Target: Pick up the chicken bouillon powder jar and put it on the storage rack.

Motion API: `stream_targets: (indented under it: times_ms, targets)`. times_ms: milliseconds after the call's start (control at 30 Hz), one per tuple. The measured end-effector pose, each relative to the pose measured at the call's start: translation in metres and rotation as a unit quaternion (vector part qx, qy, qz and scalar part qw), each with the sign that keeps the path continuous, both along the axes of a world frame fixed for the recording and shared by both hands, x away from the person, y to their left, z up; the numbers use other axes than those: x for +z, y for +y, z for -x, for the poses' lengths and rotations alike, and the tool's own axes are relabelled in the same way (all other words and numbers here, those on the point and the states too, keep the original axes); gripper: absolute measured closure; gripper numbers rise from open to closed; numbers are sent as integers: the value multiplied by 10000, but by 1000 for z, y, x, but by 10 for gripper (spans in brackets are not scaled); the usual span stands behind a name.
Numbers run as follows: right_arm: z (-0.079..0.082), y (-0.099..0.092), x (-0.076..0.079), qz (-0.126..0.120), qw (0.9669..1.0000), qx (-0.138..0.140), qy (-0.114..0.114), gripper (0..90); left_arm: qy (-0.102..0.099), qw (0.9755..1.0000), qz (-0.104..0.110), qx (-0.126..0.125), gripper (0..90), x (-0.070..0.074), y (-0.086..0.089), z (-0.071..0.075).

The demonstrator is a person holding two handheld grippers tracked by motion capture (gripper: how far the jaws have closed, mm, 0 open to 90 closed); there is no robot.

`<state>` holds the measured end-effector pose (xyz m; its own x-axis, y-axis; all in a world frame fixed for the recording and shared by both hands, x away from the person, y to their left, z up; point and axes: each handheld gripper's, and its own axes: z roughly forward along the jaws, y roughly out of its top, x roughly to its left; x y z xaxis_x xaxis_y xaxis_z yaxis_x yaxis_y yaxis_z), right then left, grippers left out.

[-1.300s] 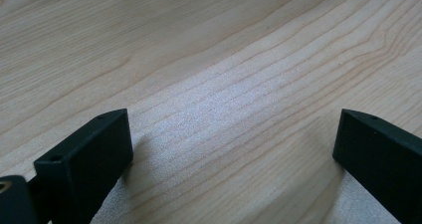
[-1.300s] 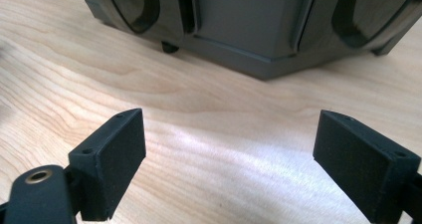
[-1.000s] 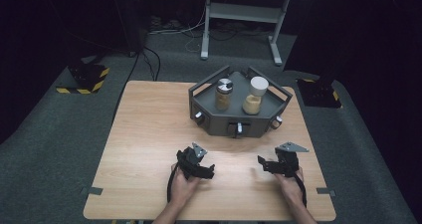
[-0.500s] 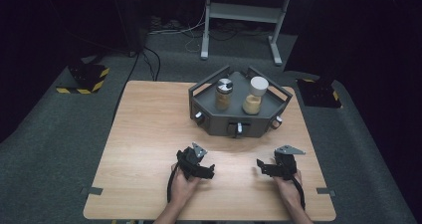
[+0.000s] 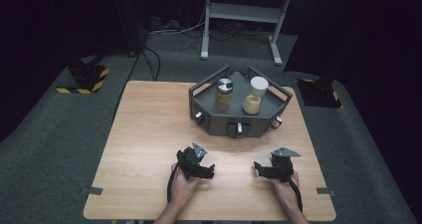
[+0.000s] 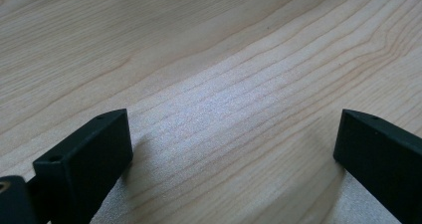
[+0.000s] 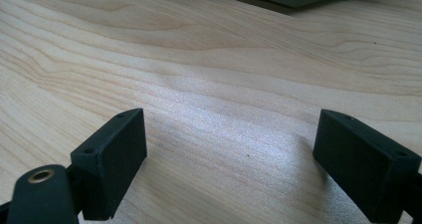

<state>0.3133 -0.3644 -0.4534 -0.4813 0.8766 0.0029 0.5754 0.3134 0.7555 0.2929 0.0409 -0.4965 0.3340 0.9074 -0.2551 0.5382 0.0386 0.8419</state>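
A dark grey angular tray (image 5: 219, 122) stands at the table's far right of centre. In it are a jar with a metal lid (image 5: 224, 93) and a jar with a white lid (image 5: 254, 96). My left gripper (image 5: 208, 172) rests low on the wood near the front, held by a hand, jaws wide apart over bare table (image 6: 234, 134). My right gripper (image 5: 260, 169) rests at the front right, also open over bare wood (image 7: 229, 144). Both grippers point toward each other and hold nothing.
The wooden table (image 5: 149, 129) has bare room at its left and middle. Small knobs (image 5: 239, 128) stick out of the tray's front wall. A black-and-yellow floor block (image 5: 84, 79) lies left of the table, a grey desk frame (image 5: 239, 15) behind it.
The right gripper has shifted slightly toward the left. The left gripper and the jars stay put.
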Motion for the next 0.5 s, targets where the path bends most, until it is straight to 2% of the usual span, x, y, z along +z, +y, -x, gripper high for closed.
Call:
stream_targets:
  times_ms: [333, 500]
  targets:
    - [0, -2, -1, -53, 10000, -5, 7, 128, 0, 10000, 11, 7, 18, 0, 0, 0]
    - [1, 3, 0, 78, 10000, -5, -18, 127, -1, 10000, 13, 9, 18, 0, 0, 0]
